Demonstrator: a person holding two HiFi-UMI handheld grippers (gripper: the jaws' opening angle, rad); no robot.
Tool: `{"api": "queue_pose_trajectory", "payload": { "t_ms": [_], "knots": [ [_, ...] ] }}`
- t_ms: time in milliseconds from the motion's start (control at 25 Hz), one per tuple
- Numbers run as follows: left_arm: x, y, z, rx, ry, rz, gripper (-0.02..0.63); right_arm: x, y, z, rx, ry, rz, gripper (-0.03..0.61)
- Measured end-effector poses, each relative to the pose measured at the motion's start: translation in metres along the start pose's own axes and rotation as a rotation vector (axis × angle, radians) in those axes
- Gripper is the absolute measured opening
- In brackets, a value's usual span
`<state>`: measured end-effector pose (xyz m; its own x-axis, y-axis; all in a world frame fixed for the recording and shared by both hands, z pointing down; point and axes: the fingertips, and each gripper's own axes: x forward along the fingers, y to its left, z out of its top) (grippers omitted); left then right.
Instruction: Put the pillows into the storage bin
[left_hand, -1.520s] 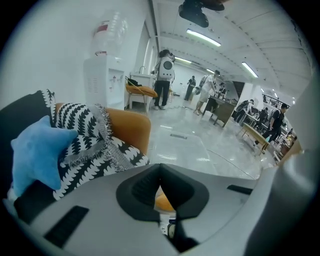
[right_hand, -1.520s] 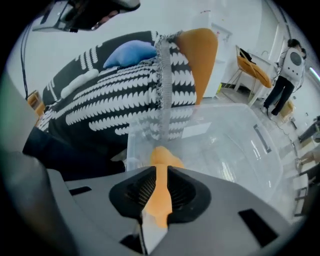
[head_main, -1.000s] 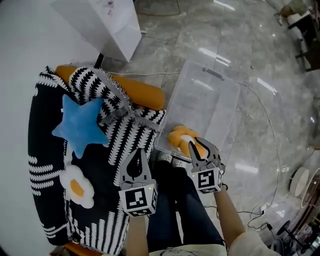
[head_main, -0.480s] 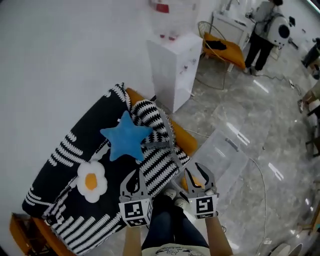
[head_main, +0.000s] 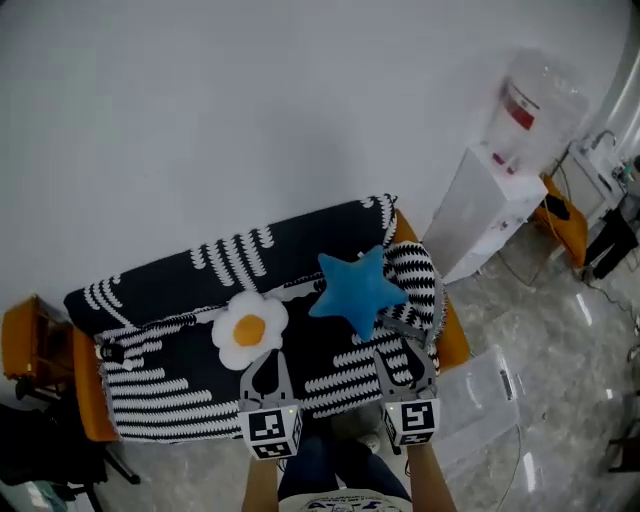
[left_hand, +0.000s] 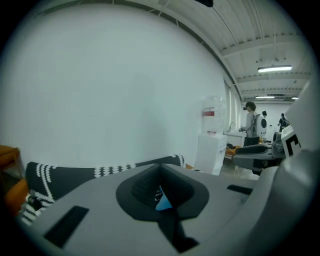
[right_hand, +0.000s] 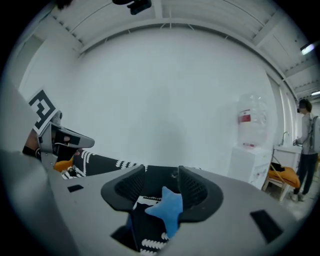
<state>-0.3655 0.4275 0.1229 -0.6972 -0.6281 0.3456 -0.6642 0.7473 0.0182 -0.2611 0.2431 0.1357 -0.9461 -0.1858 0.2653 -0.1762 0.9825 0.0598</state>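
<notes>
The star pillow (head_main: 356, 291) and egg pillow (head_main: 248, 331) are seen on the sofa (head_main: 150, 300), beside the storage bin (head_main: 478, 395); both are judged soft and light, best pinched at an edge; the right gripper (head_main: 405, 358) has just been opened wide, empty; the left gripper (head_main: 266, 362) seems closed.

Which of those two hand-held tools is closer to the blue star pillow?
Right. The right tool sits just below the blue star pillow; the left tool is farther off, below the fried-egg pillow.

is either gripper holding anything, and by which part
Nothing is held. On the left gripper the jaws are together and empty; on the right gripper they have just been opening, with nothing between them.
</notes>
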Motion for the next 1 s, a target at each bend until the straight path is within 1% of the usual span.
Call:
{"api": "queue_pose_trajectory", "payload": {
  "t_ms": [120,240,400,520,720,1000],
  "knots": [
    [-0.003,0.064,-0.003,-0.028,0.009,0.081,0.014,0.041,0.045,0.012,0.038,0.005,0.076,0.233],
    [0.001,0.12,-0.006,-0.055,0.02,0.137,0.014,0.082,0.084,0.02,0.079,0.02,0.138,0.239],
    [0.014,0.183,-0.012,-0.102,0.035,0.19,0.014,0.135,0.127,0.023,0.11,0.057,0.19,0.244],
    [0.03,0.221,-0.015,-0.134,0.048,0.21,0.014,0.173,0.153,0.023,0.147,0.087,0.213,0.247],
    [0.057,0.272,-0.028,-0.172,0.09,0.224,0.014,0.23,0.187,0.021,0.182,0.139,0.243,0.255],
    [0.074,0.304,-0.052,-0.209,0.147,0.263,0.014,0.278,0.207,-0.002,0.22,0.217,0.281,0.267]
  ]
}}
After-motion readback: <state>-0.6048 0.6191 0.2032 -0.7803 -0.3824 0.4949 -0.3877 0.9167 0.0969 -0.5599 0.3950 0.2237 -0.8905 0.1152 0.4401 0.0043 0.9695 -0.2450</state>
